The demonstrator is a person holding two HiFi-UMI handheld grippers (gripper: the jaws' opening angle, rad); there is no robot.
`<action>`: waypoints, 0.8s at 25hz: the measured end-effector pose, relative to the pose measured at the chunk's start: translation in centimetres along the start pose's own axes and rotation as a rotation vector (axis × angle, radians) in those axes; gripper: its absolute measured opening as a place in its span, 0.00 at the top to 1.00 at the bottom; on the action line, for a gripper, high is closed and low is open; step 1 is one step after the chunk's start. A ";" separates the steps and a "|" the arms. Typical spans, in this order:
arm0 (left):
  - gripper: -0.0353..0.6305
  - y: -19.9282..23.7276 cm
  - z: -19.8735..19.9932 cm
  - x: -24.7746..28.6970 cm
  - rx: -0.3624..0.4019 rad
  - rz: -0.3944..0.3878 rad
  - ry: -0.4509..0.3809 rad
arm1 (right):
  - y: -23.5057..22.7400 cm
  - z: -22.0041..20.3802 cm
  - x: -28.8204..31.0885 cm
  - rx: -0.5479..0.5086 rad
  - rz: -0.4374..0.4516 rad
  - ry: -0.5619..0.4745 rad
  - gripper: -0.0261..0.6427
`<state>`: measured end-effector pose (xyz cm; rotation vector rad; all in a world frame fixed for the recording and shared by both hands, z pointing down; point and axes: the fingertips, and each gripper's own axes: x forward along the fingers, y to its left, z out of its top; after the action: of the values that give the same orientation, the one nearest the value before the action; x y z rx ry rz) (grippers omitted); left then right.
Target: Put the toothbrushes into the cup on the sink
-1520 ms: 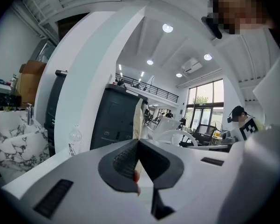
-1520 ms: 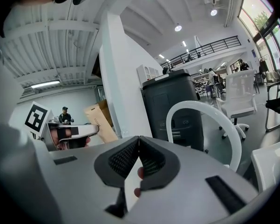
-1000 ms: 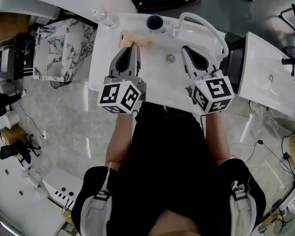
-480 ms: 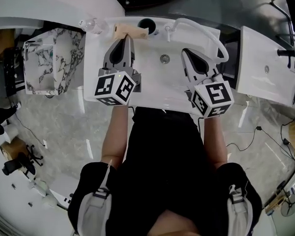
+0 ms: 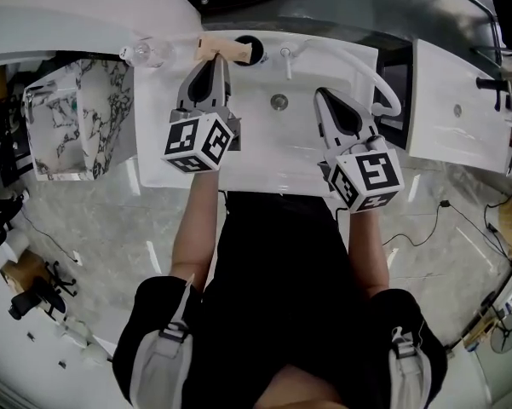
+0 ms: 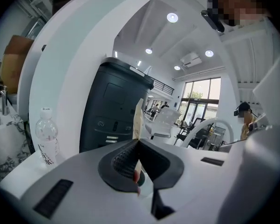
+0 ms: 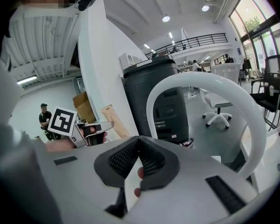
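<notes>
Right gripper (image 7: 139, 138): nearest in, at 5 o'clock over the basin's front right. The jaws are pressed tight together with nothing between them. It hangs idle, clear of the other arm's line, and that looks deliberate.
Sink (image 5: 179, 147): white, straight ahead, with a bare basin and only the drain (image 5: 279, 102) at its middle.
Left gripper (image 5: 213, 60): out at 11 o'clock over the sink's back left, its jaws clamped on a thin tan pack.
Pack (image 6: 138, 118): flat and pale, standing edge-on and upright out of the jaws. It is gripped by its lower end so the long free end leads. I'd take it for the toothbrushes in their wrapper, though no brush shows. From the head view the free end points towards 1 o'clock, at the cup.
Cup (image 5: 251, 48): dark and round, on the back rim at 12 o'clock, just beside the pack's tip. The pack isn't in yet; it needs carrying across and tipping down.
Faucet (image 5: 285, 55): just right of the cup, the one thing close enough to get bumped on the drop.
Bottle (image 5: 143, 54): clear, at 10 o'clock on the back left corner, left of the pack and off its path.
Rail (image 5: 383, 88): a white loop at 2 o'clock, arching beyond the right gripper, well apart from the cup.
Bin (image 6: 114, 111): dark grey, behind the sink.
</notes>
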<state>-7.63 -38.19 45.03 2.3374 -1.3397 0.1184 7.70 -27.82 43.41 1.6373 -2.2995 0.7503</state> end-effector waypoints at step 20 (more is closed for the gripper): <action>0.92 1.9 -7.0 3.4 0.034 0.019 0.167 | -0.6 -0.9 1.0 0.030 -0.047 0.035 0.92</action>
<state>-6.41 -38.85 52.95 2.2865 -1.2869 0.3370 7.78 -28.35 44.81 1.6721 -2.2283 0.8002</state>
